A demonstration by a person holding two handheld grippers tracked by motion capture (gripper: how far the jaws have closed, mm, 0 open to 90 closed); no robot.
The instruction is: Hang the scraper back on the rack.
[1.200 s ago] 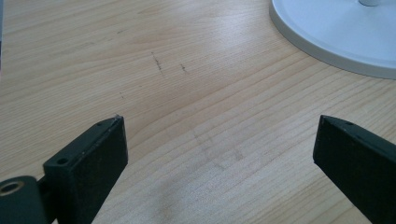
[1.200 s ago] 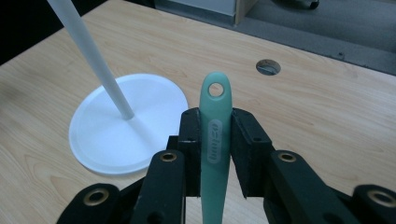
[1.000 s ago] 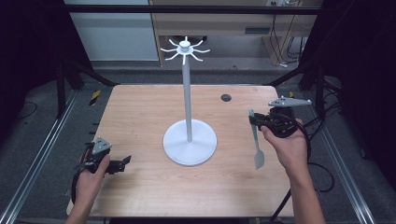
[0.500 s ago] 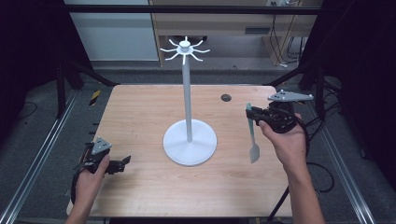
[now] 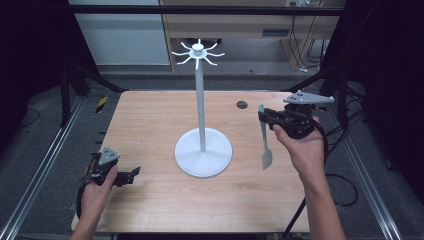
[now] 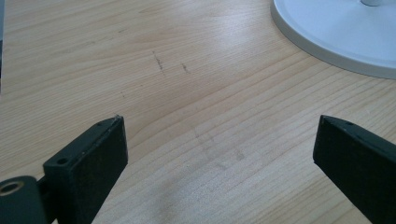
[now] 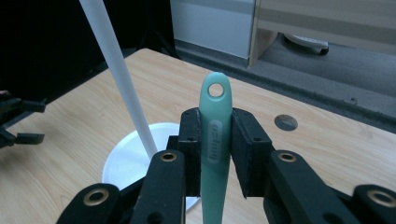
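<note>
The wooden table (image 5: 150, 125) carries a white hook stand (image 5: 202, 150); my right gripper (image 7: 215, 154) has lifted the green spatula (image 5: 265, 145) higher, fingers clamped on its handle, hanging likely next; left gripper (image 5: 127, 175) rests wide.

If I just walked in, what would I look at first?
Probably the tall white stand in the middle of the wooden table, with little hooks spread out at its top. Next, the green spatula pinched in the right gripper, lifted off the table with its blade hanging down.
</note>
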